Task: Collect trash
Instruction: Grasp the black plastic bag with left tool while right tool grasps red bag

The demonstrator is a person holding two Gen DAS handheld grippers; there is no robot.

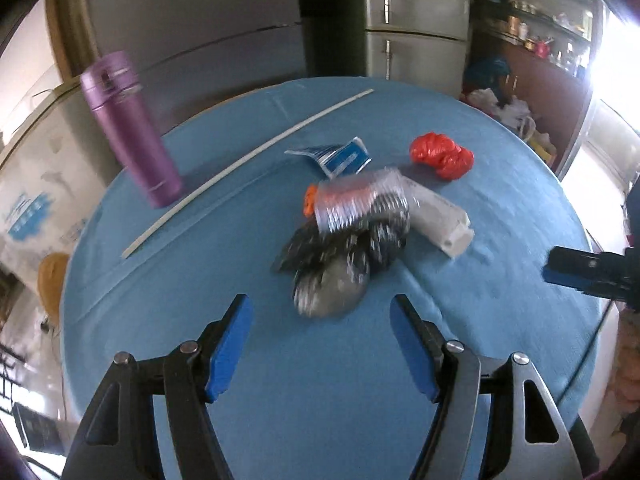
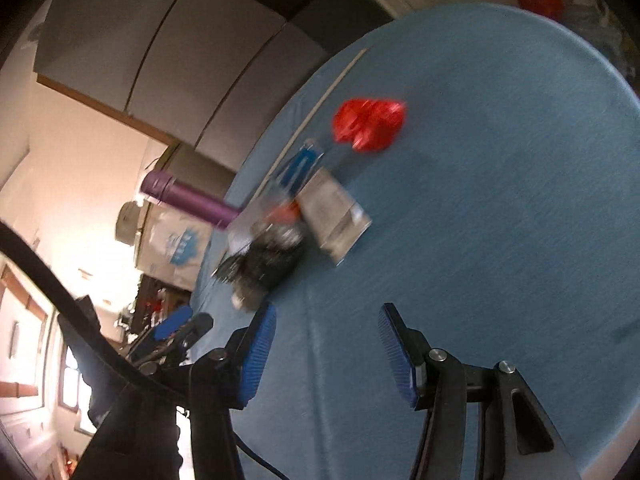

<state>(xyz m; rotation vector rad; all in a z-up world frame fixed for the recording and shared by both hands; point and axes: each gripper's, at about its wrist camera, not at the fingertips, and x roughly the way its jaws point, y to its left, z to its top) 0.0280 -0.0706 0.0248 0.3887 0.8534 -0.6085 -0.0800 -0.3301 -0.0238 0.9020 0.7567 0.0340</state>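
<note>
Blue-clothed surface (image 1: 168,320) | trash pile (image 1: 348,236) lies mid-surface, uncollected | left gripper (image 1: 322,344) and right gripper (image 2: 328,354) both held apart, empty | approach step judged; closing on pile needed next

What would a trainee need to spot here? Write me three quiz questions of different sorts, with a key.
1. True or false: the left gripper is holding the crumpled red plastic wad.
2. Which thing stands upright on the round blue-covered table? A) the purple metal flask B) the long white plastic strip C) the grey paper pouch
3. Fill in: the ribbed clear plastic bottle with the orange cap lies on top of a ___ crumpled bag.

Key
1. False: both grippers are open and empty, the right gripper too.
2. A.
3. Black.
</note>
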